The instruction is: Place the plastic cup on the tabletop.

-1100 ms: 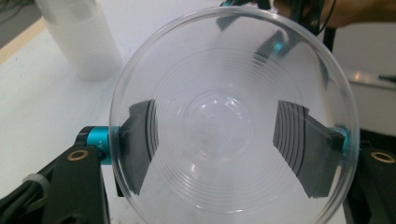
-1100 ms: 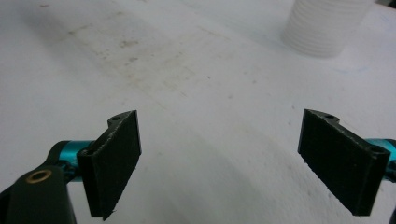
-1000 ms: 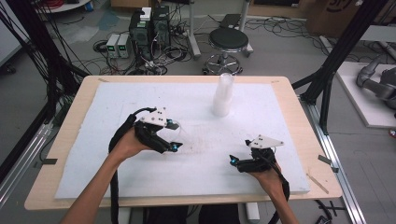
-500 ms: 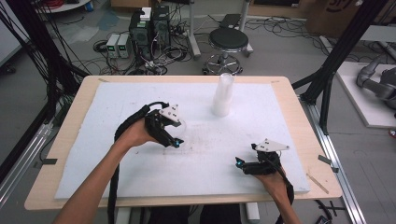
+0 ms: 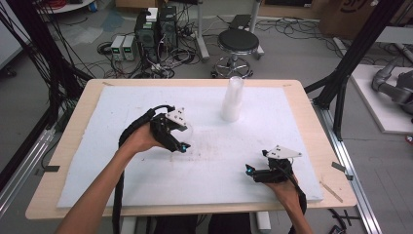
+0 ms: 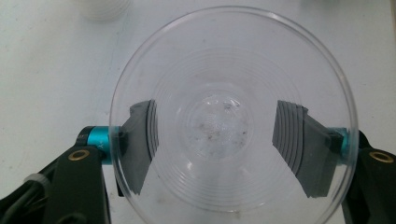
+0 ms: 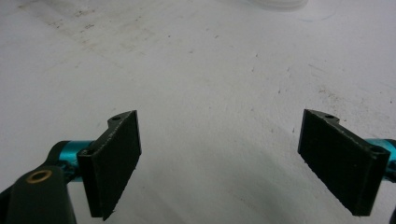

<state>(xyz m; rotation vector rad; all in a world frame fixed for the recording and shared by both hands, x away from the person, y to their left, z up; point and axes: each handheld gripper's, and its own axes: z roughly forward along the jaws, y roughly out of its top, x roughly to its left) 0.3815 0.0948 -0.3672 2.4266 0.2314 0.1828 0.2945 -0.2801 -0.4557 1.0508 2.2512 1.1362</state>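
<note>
my left gripper (image 6: 224, 140) is clamped on a clear cup (image 6: 231, 116), one pad on each side of its wall. in the left gripper view i look straight down into the cup's mouth, the round rim wide around both pads, a few specks on its bottom. in the high view the same gripper (image 5: 181, 145) sits in my left hand (image 5: 141, 139) over the middle left of the white mat (image 5: 146, 195), and the cup (image 5: 186, 131) shows faintly at its tip, tilted. whether the cup rests on the mat or is clear of it i cannot tell.

my right gripper (image 7: 219, 158) is spread wide with nothing between its pads, just bare, scuffed mat (image 7: 210, 70) below. in the high view it (image 5: 251, 171) lies low near the front right of the mat, in my right hand (image 5: 287, 187), pointing left, well apart from the left one.

farther back, right of centre, a stack of cups (image 5: 233, 99) stands upright on the mat. the mat covers most of the wooden table (image 5: 321, 131). a stool (image 5: 238, 41) stands on the floor beyond the far edge.
</note>
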